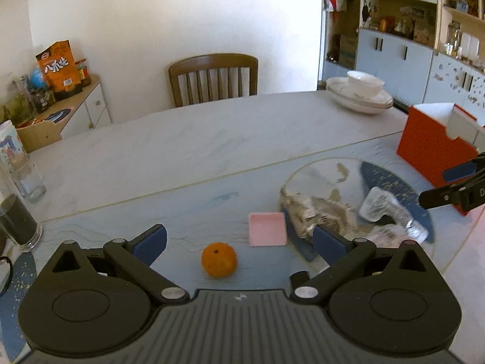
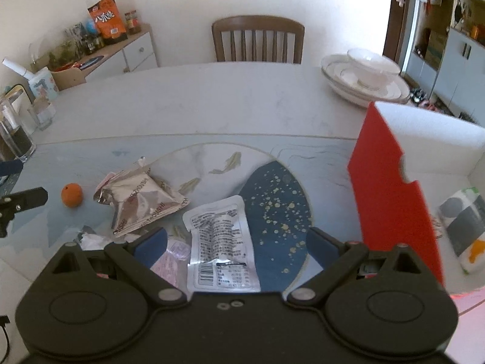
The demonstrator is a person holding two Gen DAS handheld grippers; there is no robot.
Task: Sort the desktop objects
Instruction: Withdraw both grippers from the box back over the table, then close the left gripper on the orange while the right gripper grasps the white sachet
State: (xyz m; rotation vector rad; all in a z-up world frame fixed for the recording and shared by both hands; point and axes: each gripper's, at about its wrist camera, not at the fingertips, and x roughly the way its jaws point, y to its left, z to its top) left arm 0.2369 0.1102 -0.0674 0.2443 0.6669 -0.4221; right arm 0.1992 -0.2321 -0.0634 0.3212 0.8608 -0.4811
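Desktop objects lie scattered on the printed mat (image 2: 272,157) at our near end of the pale table (image 1: 188,139), and beyond the mat's far edge we see a broad bare stretch of tabletop reaching to the wooden chair (image 2: 257,39). At the far right corner sit stacked white dishes (image 2: 363,82), a bowl resting on plates. A red box (image 2: 391,206) with white inner walls stands at the mat's right side; we cannot see anything inside it from either view. Glass tumblers (image 1: 18,221) stand at the left edge, one holding something dark. Our left gripper (image 1: 239,239) is spread wide and grasps nothing; the orange (image 1: 219,259) lies on the mat between its blue pads, apart from both, with a pink sticky-note pad (image 1: 267,229) just beyond. Our right gripper (image 2: 236,242) is likewise splayed and empty, with a clear printed packet (image 2: 219,239) lying between its fingers and a crumpled silver snack bag (image 2: 139,206) ahead to the left.
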